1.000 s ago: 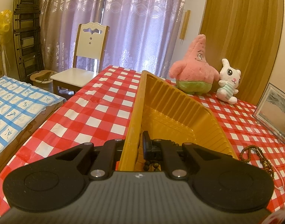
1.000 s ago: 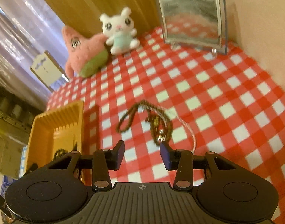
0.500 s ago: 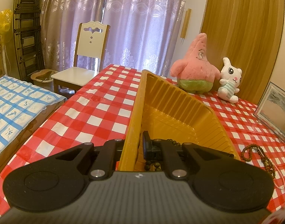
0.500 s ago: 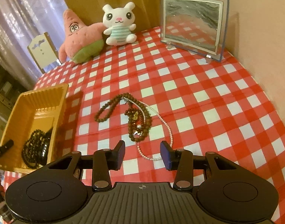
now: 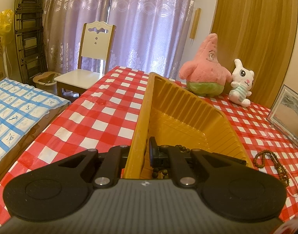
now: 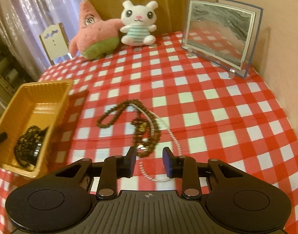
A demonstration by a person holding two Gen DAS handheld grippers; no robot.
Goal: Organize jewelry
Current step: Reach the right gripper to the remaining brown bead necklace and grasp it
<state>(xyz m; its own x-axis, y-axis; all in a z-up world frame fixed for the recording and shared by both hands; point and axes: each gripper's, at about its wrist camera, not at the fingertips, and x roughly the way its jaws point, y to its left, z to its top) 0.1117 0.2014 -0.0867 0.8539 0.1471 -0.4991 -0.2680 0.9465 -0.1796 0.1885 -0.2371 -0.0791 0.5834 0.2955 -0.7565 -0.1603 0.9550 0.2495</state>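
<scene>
Clamping the near wall of the yellow tray [image 5: 188,117], the left gripper [image 5: 138,152] has one finger outside and one inside it in the left wrist view, with dark beads [image 5: 180,148] just behind the inner finger; only this view shows a chair [image 5: 90,58] beyond the checked tablecloth [image 5: 90,117].

Seen from the right wrist, the right gripper [image 6: 149,160] stands wide and holds nothing, low over tangled brown bead necklaces [image 6: 143,128] and a pearl strand [image 6: 174,138] beside the tray [image 6: 57,89]. Only here does the black bracelet pile [image 6: 29,146] in the tray show whole.
</scene>
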